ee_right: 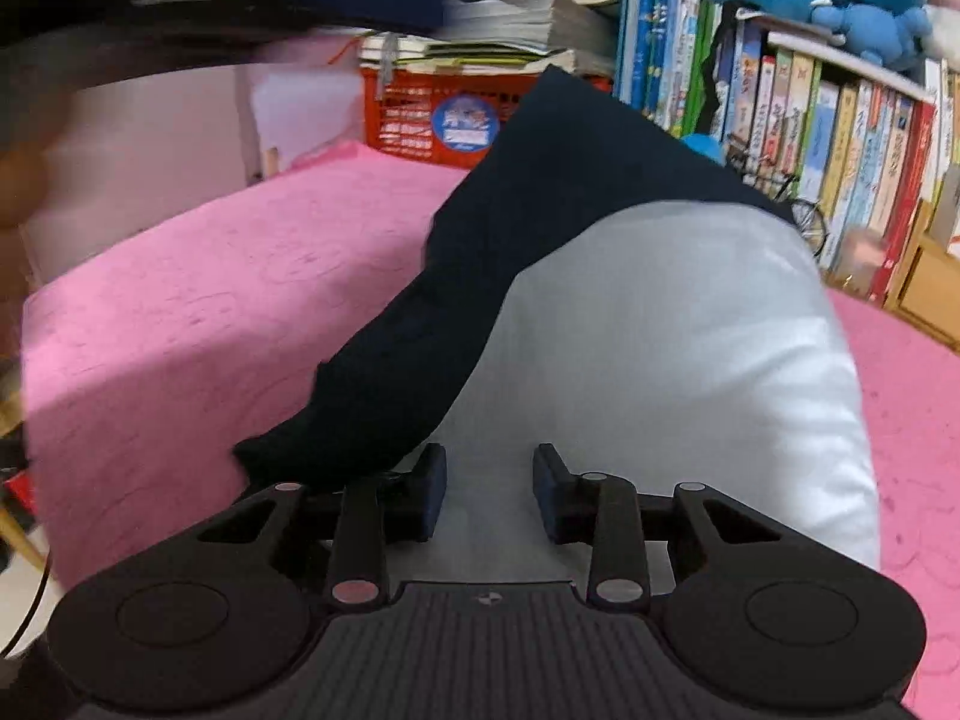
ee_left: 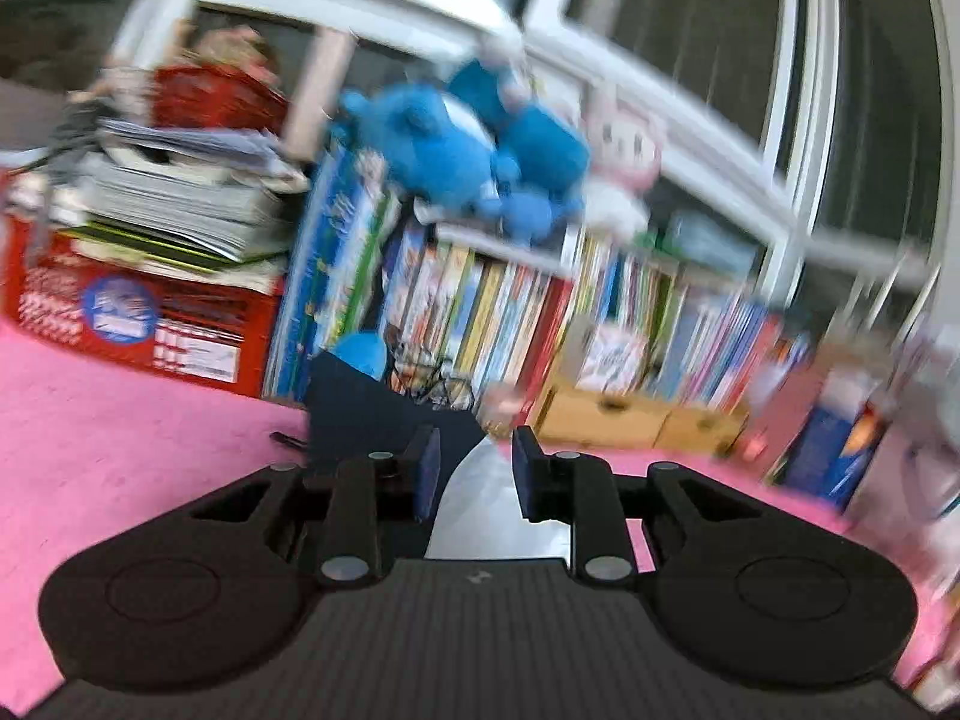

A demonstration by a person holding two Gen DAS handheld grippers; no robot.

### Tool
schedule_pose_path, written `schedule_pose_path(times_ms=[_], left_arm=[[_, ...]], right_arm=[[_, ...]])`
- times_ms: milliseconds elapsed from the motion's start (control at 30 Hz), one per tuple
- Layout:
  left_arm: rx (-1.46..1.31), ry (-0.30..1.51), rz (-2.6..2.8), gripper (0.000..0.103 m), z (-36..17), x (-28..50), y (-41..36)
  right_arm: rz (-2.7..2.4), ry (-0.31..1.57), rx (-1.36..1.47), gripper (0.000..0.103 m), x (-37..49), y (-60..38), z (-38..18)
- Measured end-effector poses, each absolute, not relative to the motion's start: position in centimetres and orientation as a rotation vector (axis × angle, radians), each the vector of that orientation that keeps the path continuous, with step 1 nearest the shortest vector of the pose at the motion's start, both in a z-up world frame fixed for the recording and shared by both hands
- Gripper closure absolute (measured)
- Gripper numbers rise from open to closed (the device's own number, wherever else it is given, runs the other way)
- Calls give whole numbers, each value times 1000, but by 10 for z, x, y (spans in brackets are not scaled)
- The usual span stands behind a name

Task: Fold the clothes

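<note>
A garment, part navy and part pale grey-white, rises off the pink bed cover toward both grippers. In the right wrist view my right gripper has the pale cloth bunched between its pads, and the navy part drapes over its left finger. In the left wrist view my left gripper pinches a fold of the same garment: pale cloth fills the gap and navy cloth hangs to its left. This view is blurred by motion.
A red crate under stacked books and papers stands at the bed's far edge. A packed bookshelf runs behind, with blue plush toys on top. Wooden boxes sit at its foot, and windows are above.
</note>
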State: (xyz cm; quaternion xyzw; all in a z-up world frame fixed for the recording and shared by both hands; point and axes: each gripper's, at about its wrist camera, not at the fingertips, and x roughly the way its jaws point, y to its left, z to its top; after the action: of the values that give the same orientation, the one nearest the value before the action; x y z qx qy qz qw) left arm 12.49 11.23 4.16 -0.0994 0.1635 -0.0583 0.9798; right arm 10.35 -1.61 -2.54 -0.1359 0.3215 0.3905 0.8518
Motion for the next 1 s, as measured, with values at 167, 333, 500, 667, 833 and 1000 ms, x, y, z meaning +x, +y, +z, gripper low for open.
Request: schedule_pose_path(times_ms=[167,333,500,667,833,1000], left_arm=[[-130,581,239,81,-12,221,144],[-200,597,313,84,-11,214,184],[-163,420,-9,78,39,141,145],[-217,486,-168,87,7,97,104],[-102,588,-108,88,-39,93,80],[-47,597,-95,87,-39,82,74]], right_arm=[[856,737,-272,67,98,-32,-19],[886,727,-238,54,97,-37,-20],[962,688,-274,4,88,-28,-26],[1027,645,-51,42,80,-90,2],[581,678,56,56,160,-155,22],[558,773,39,61,241,-97,18]])
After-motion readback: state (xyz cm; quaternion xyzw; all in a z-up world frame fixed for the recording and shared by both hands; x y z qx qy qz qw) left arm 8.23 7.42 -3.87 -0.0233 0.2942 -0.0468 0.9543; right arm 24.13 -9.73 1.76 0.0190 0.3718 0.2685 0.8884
